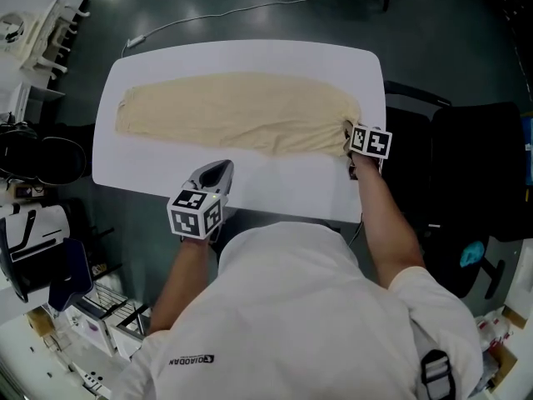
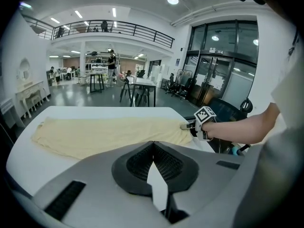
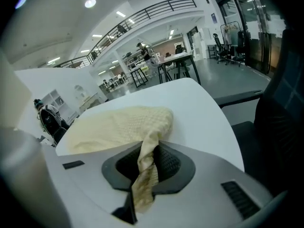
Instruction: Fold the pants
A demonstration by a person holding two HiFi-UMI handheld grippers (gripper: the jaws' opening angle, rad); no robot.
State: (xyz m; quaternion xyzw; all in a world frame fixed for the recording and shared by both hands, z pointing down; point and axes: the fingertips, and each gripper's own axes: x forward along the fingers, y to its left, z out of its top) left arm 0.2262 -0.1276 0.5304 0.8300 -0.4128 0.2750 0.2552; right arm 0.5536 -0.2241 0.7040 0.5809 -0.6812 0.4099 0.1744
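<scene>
The cream pants point(image 1: 233, 111) lie stretched lengthwise along the far half of a white table point(image 1: 275, 182). My right gripper point(image 1: 350, 142) is at their right end, shut on a pinch of the fabric. In the right gripper view the cloth point(image 3: 147, 165) runs up between the jaws of this gripper point(image 3: 151, 144). My left gripper point(image 1: 223, 167) hovers over bare table near the front edge, just short of the pants' near hem. In the left gripper view its jaws point(image 2: 153, 144) meet at the tips with nothing between them, and the pants point(image 2: 104, 132) lie beyond.
A black office chair point(image 1: 475, 165) stands close to the table's right end. A white cable point(image 1: 208, 15) trails on the floor behind the table. Black bags point(image 1: 42, 157) and a white rack point(image 1: 33, 23) stand at the left.
</scene>
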